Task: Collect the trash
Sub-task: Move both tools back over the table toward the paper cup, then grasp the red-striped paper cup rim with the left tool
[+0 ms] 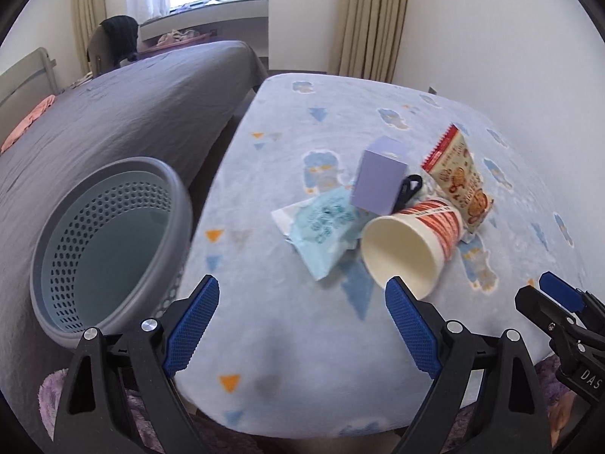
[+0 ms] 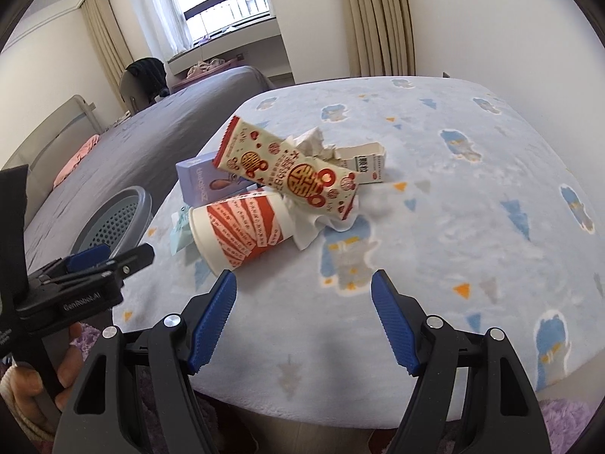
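A pile of trash lies on the table covered in a light-blue patterned blanket (image 1: 295,113). A red-and-white paper cup (image 1: 408,242) (image 2: 242,232) lies on its side, mouth toward me. Beside it are a purple box (image 1: 380,181) (image 2: 206,183), a light-blue wrapper (image 1: 321,227), a cream-and-red snack wrapper (image 1: 459,178) (image 2: 287,170), crumpled tissue (image 2: 312,143) and a small white carton (image 2: 365,162). A grey basket with a perforated blue liner (image 1: 109,242) (image 2: 113,215) stands left of the table. My left gripper (image 1: 302,295) is open, just short of the cup. My right gripper (image 2: 304,291) is open and empty, in front of the pile.
A bed with a grey cover (image 1: 132,106) lies beyond the basket on the left. A chair with dark clothing (image 1: 117,38) stands by the window. Curtains (image 1: 374,19) and a white wall back the table. A purple fuzzy rug (image 2: 567,416) lies below the table's front edge.
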`<action>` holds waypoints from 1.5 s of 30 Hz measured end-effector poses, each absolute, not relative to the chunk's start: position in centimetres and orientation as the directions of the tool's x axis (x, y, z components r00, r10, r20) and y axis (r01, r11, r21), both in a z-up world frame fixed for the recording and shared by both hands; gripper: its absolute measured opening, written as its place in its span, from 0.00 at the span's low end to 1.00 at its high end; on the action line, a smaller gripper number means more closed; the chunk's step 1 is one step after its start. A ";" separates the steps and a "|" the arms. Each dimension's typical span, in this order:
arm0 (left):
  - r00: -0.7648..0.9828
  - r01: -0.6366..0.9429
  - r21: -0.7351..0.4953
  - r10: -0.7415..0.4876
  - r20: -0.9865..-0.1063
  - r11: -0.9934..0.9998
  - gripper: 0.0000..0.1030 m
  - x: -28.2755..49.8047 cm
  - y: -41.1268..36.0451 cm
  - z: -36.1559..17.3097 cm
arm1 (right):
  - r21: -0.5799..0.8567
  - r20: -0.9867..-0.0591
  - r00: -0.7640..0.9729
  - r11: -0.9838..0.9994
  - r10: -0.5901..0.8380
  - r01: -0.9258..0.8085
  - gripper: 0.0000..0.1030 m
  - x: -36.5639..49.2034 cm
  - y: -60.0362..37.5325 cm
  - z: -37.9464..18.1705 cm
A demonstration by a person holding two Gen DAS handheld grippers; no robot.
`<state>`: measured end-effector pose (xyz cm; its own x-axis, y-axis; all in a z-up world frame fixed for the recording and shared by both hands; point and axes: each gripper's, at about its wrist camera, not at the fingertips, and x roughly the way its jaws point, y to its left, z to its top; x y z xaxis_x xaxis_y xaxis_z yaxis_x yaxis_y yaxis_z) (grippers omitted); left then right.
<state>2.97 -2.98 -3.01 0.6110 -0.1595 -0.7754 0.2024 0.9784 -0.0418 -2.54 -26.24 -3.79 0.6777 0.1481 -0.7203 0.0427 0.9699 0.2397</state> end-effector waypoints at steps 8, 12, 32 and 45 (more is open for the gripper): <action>0.591 0.256 -0.030 -0.181 -0.786 0.966 0.85 3.3 -7.2 -3.8 | 0.273 -0.697 0.706 0.957 0.126 0.098 0.69 -3.4 -29.5 -3.1; 0.579 0.266 -0.042 -0.195 -0.792 0.963 0.85 3.9 -8.8 -4.2 | 0.295 -0.687 0.717 0.947 0.118 0.127 0.69 -3.8 -31.1 -3.1; 0.553 0.310 -0.119 -0.281 -0.785 0.943 0.33 5.9 -13.0 -5.1 | 0.339 -0.681 0.720 0.929 0.133 0.149 0.69 -4.1 -32.8 -4.3; 0.580 0.317 -0.076 -0.257 -0.773 0.945 0.06 3.5 -10.5 -3.7 | 0.310 -0.698 0.704 0.941 0.130 0.133 0.69 -4.0 -31.4 -4.8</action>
<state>3.55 -10.50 -3.72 0.5795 -0.2566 -0.7735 0.3167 0.9454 -0.0763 -3.96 -31.36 -4.82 0.7045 0.1299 -0.6977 0.1332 0.9414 0.3098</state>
